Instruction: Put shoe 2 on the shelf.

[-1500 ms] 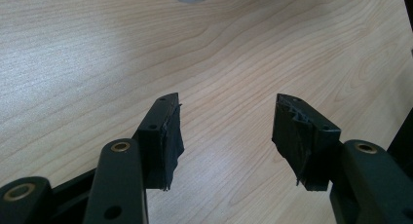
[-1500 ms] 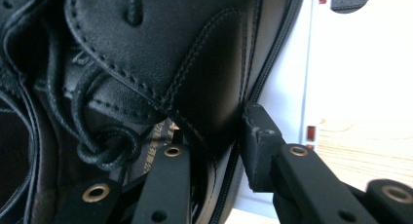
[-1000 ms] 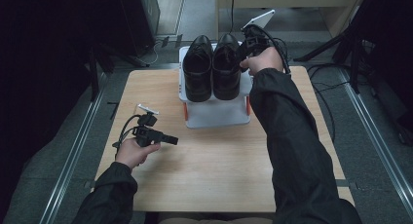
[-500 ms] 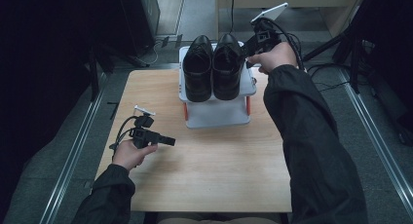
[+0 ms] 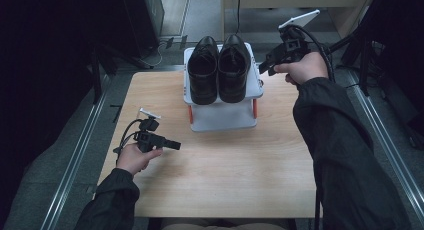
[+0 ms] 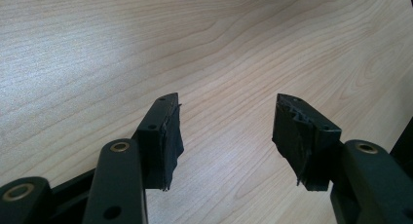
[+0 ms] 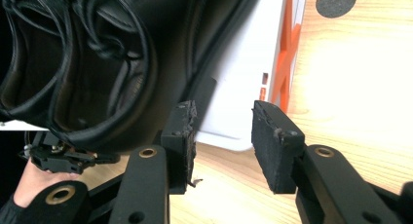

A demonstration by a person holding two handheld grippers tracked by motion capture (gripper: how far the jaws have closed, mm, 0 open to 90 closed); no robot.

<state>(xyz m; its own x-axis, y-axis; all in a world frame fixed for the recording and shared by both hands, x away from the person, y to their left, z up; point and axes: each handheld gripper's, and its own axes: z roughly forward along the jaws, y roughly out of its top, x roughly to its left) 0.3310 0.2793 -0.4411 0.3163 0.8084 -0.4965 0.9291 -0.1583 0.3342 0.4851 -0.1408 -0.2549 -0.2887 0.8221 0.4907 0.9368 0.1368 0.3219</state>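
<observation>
The right gripper (image 5: 264,66), jaws spread and empty, sits just beside the 2 black shoes (image 5: 219,69).

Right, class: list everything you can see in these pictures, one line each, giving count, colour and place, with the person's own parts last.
Shoes: two, black, side by side on top of the rack.
Rack: one, white with orange supports, far middle of the table.
Table: one, light wood, under everything.
Left gripper: one, black, jaws open, empty, low over the table's left side.
Right gripper: one, black, jaws open, empty, beside the rack's right edge.
Sleeves: two, dark, entering from the bottom.
</observation>
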